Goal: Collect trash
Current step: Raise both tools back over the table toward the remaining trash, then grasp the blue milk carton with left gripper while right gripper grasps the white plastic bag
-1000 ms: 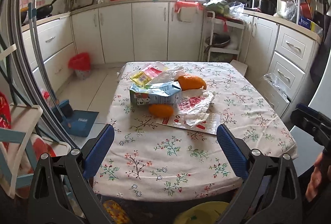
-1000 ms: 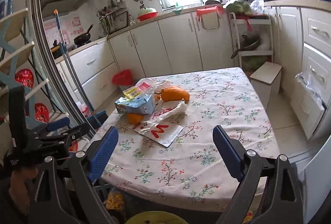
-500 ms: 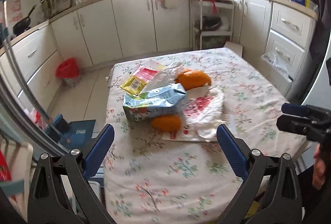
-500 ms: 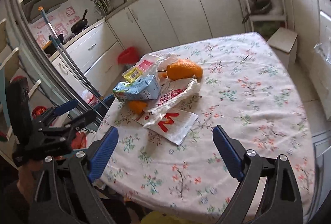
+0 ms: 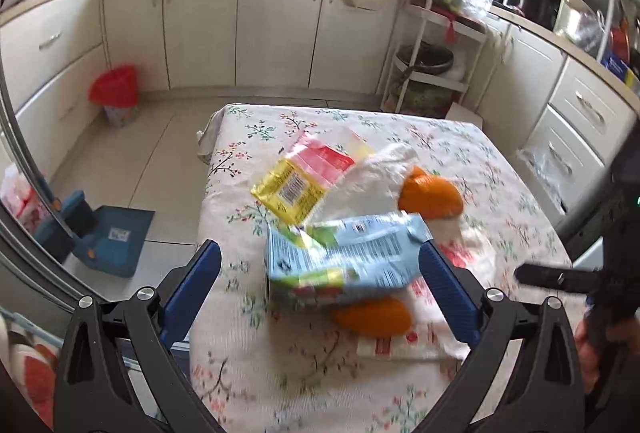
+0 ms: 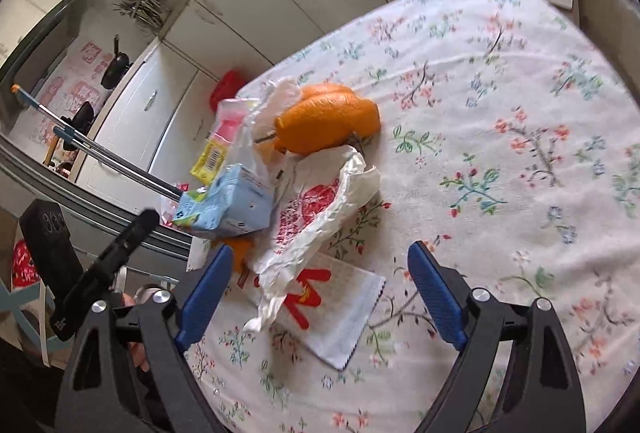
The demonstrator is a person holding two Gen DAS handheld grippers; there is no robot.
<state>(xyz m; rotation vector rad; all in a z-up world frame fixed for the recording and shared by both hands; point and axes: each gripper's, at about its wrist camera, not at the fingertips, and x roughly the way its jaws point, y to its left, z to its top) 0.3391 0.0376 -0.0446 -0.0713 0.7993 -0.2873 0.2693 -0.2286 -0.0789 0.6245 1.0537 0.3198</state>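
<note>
A trash pile lies on the flowered tablecloth (image 5: 280, 373): a light blue carton (image 5: 340, 257), a yellow and pink wrapper (image 5: 296, 181), orange peels (image 5: 432, 193) (image 5: 372, 317), a crumpled white bag (image 6: 320, 209) and a flat white paper bag with a red M (image 6: 332, 309). My left gripper (image 5: 320, 293) is open, its blue fingers either side of the carton. My right gripper (image 6: 320, 293) is open above the paper bags. The carton (image 6: 228, 205) and the larger peel (image 6: 328, 121) also show in the right wrist view.
A red-lined bin (image 5: 116, 93) stands on the floor by the cabinets. A blue dustpan and brush (image 5: 104, 233) lie left of the table. A white trolley (image 5: 428, 73) stands behind the table. Cabinets (image 5: 576, 121) line the back and the right.
Both grippers have moved forward and down over the table toward the trash pile. Both stay open. The trash has not moved.
</note>
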